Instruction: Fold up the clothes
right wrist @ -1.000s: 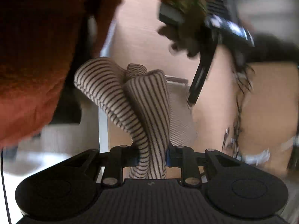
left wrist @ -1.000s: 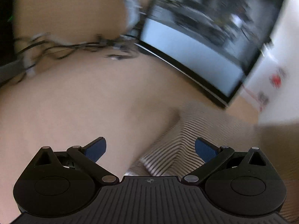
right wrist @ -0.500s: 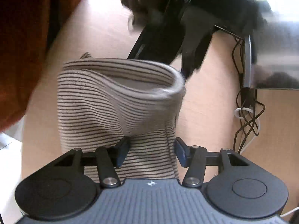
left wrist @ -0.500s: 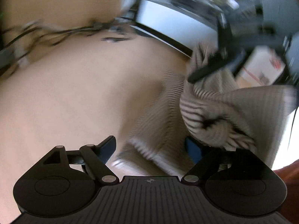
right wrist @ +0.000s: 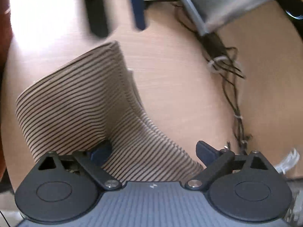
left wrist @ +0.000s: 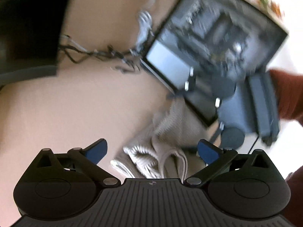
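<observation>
A beige garment with thin dark stripes (right wrist: 75, 104) lies folded over on the tan table (right wrist: 170, 94). My right gripper (right wrist: 153, 152) stands low over its near end, jaws opening wide. The cloth runs between the fingers, and neither pad presses on it. In the left wrist view the same garment (left wrist: 161, 143) lies bunched below my left gripper (left wrist: 151, 151), whose jaws are opening wide and hold nothing. The right gripper (left wrist: 236, 113) shows there as a blurred grey shape beyond the cloth. The left gripper's fingers (right wrist: 96, 19) appear blurred at the top of the right wrist view.
A dark monitor (left wrist: 208, 47) stands at the back of the table, its grey foot (right wrist: 227, 3) close to the garment. Tangled cables (right wrist: 227, 68) run along the right side. A red sleeve (left wrist: 287, 94) reaches in behind the right gripper.
My right gripper swung the striped garment over, lowered it onto the table and let go, its jaws spreading. The left gripper drew back and up, still open.
</observation>
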The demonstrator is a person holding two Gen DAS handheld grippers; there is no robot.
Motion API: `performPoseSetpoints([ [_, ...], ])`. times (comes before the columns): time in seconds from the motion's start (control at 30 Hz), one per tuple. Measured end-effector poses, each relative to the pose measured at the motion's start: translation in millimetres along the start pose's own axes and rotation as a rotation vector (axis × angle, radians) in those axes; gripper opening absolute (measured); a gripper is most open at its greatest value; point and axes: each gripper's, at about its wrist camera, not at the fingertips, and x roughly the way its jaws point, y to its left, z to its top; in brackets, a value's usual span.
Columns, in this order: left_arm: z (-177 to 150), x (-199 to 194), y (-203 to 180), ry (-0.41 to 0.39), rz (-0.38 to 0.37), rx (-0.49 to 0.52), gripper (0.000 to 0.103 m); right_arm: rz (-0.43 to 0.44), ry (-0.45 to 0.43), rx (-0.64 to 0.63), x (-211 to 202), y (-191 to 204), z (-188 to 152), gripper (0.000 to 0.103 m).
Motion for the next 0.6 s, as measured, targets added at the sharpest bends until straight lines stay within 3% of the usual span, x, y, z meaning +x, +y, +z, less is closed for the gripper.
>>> performPoseSetpoints([
  [0.13, -11, 25, -16, 0.080, 0.041, 0.061, 0.103, -0.087, -0.009, 0.186, -16, -7, -8, 0.100],
  [0.3, -8, 33, -23, 0.072, 0.142, 0.131, 0.103, -0.234, -0.077, 0.510, -39, -34, -39, 0.103],
  [0.37, -4, 35, -17, 0.074, 0.178, 0.126, 0.103, -0.297, -0.038, 0.620, -26, -41, -50, 0.103],
  [0.47, 0, 47, -7, 0.100, 0.243, 0.120, 0.103, -0.338, 0.039, 0.687, 5, -40, -61, 0.103],
  [0.6, 0, 70, -6, 0.147, 0.318, 0.173, 0.103, -0.371, 0.049, 0.692, 25, -20, -76, 0.103],
])
